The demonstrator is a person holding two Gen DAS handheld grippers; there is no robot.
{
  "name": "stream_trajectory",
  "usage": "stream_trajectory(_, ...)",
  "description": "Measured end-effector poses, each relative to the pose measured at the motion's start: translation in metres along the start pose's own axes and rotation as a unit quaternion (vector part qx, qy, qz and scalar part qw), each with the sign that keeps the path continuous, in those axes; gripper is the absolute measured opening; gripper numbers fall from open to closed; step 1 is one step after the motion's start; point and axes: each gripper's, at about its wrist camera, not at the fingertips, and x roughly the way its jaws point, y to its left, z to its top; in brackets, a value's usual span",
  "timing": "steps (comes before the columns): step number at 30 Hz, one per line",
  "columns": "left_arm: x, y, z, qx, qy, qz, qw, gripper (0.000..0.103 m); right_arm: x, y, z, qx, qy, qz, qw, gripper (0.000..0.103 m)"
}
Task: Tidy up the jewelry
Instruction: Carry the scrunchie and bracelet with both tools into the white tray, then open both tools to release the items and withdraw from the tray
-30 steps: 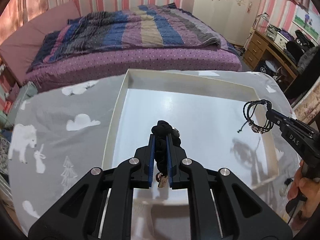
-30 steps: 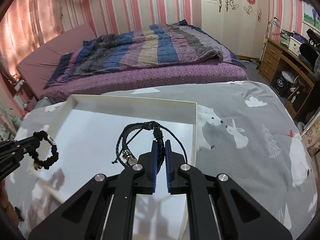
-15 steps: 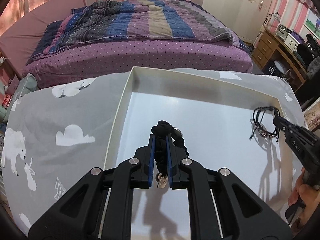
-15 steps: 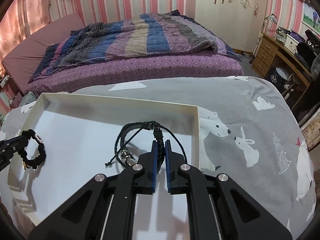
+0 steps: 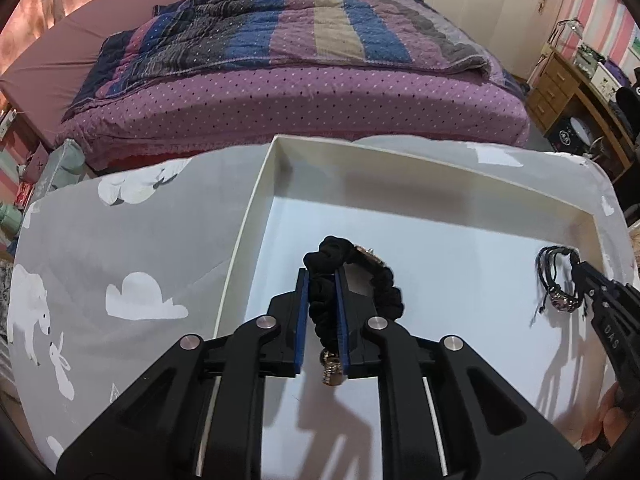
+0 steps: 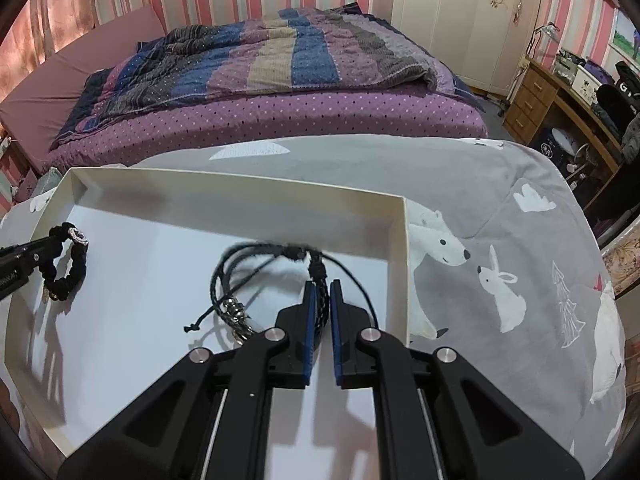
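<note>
A shallow white tray [image 5: 248,216] lies on a grey cloth printed with animals. My left gripper [image 5: 322,276] hangs over the tray's left half with a black fabric-bead bracelet [image 5: 384,292] between its blue pads, a metal charm dangling below. Its jaws are opening slightly, but the pads still touch the bracelet. My right gripper [image 6: 320,284] is shut on a black braided cord bracelet [image 6: 234,307] with metal beads, low over the tray's right half. Each gripper shows in the other's view: the left gripper [image 6: 60,238] with the bead bracelet [image 6: 76,268], the right gripper [image 5: 580,268] with the cord bracelet [image 5: 556,276].
The grey cloth [image 6: 500,220] covers the table around the tray [image 6: 240,184]. Behind it stands a bed [image 5: 304,92] with a striped blanket. A wooden desk [image 6: 536,96] and a white wardrobe [image 6: 460,20] are at the right. A hand [image 5: 604,420] holds the right gripper's handle.
Both grippers have come down closer to the tray floor with their bracelets, and their shadows have drawn nearer. The left gripper also moved further in over the tray.
</note>
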Motion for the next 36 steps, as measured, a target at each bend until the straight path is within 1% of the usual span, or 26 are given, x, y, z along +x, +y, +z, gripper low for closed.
stream_trajectory(3,0.0,0.0,-0.001,-0.003,0.001,-0.001,1.0,0.013,0.001,0.001,0.0,-0.008,0.001,0.0,1.0,0.009)
stream_trajectory(4,-0.002,0.003,-0.003,-0.002,0.0,0.0,1.0,0.017,0.0,0.001,0.0,-0.008,0.001,-0.001,1.0,0.009)
stream_trajectory(5,-0.002,0.003,-0.004,-0.002,0.0,0.0,1.0,0.019,-0.001,0.002,0.0,-0.008,0.001,-0.001,1.0,0.013)
stream_trajectory(6,-0.005,0.002,-0.006,-0.001,-0.001,0.001,1.0,0.024,-0.002,0.002,-0.001,-0.007,0.0,-0.002,1.0,0.028)
stream_trajectory(7,-0.007,0.002,-0.007,0.0,-0.003,0.002,1.0,0.031,-0.005,0.002,-0.001,-0.004,-0.005,-0.003,1.0,0.038)
stream_trajectory(8,-0.012,0.002,-0.009,0.0,-0.007,0.0,1.0,0.035,-0.009,0.002,-0.002,-0.005,-0.01,-0.004,1.0,0.049)
stream_trajectory(9,-0.017,0.002,-0.011,-0.001,-0.011,0.0,0.9999,0.041,-0.014,0.003,-0.003,-0.008,-0.016,-0.004,1.0,0.049)
stream_trajectory(10,-0.022,0.003,-0.013,-0.001,-0.014,-0.001,0.9999,0.044,-0.019,0.005,-0.005,-0.012,-0.021,-0.004,1.0,0.049)
stream_trajectory(11,-0.027,0.003,-0.015,-0.001,-0.016,-0.003,0.9999,0.045,-0.023,0.006,-0.006,-0.014,-0.023,-0.002,1.0,0.049)
stream_trajectory(13,-0.042,0.001,-0.023,-0.002,-0.022,-0.005,0.9997,0.052,-0.033,0.009,-0.009,-0.017,-0.025,0.002,1.0,0.049)
stream_trajectory(14,-0.047,0.001,-0.026,-0.001,-0.026,-0.004,0.9997,0.054,-0.038,0.01,-0.01,-0.018,-0.027,0.004,0.999,0.049)
stream_trajectory(17,-0.075,0.001,-0.041,0.006,-0.041,-0.001,0.9992,0.063,-0.058,0.013,-0.019,-0.025,-0.036,0.008,0.999,0.052)
stream_trajectory(19,-0.095,0.005,-0.052,0.003,-0.048,-0.001,0.9988,0.072,-0.072,0.015,-0.026,-0.031,-0.043,0.009,0.999,0.053)
stream_trajectory(21,-0.118,0.011,-0.066,-0.003,-0.058,-0.001,0.9983,0.079,-0.093,0.016,-0.036,-0.033,-0.05,0.013,0.998,0.054)
stream_trajectory(23,-0.136,0.016,-0.079,-0.003,-0.066,-0.006,0.9978,0.08,-0.11,0.015,-0.045,-0.035,-0.054,0.017,0.998,0.054)
stream_trajectory(25,-0.16,0.02,-0.099,-0.001,-0.074,-0.005,0.9973,0.083,-0.129,0.015,-0.057,-0.04,-0.059,0.017,0.997,0.055)
stream_trajectory(27,-0.179,0.025,-0.117,-0.002,-0.08,0.004,0.9968,0.086,-0.15,0.014,-0.071,-0.046,-0.064,0.021,0.997,0.061)
stream_trajectory(31,-0.212,0.036,-0.154,-0.001,-0.099,0.017,0.995,0.094,-0.186,0.008,-0.102,-0.047,-0.073,0.034,0.996,0.064)
stream_trajectory(36,-0.242,0.047,-0.197,-0.002,-0.114,0.015,0.9934,0.098,-0.214,0.004,-0.134,-0.052,-0.079,0.049,0.994,0.069)
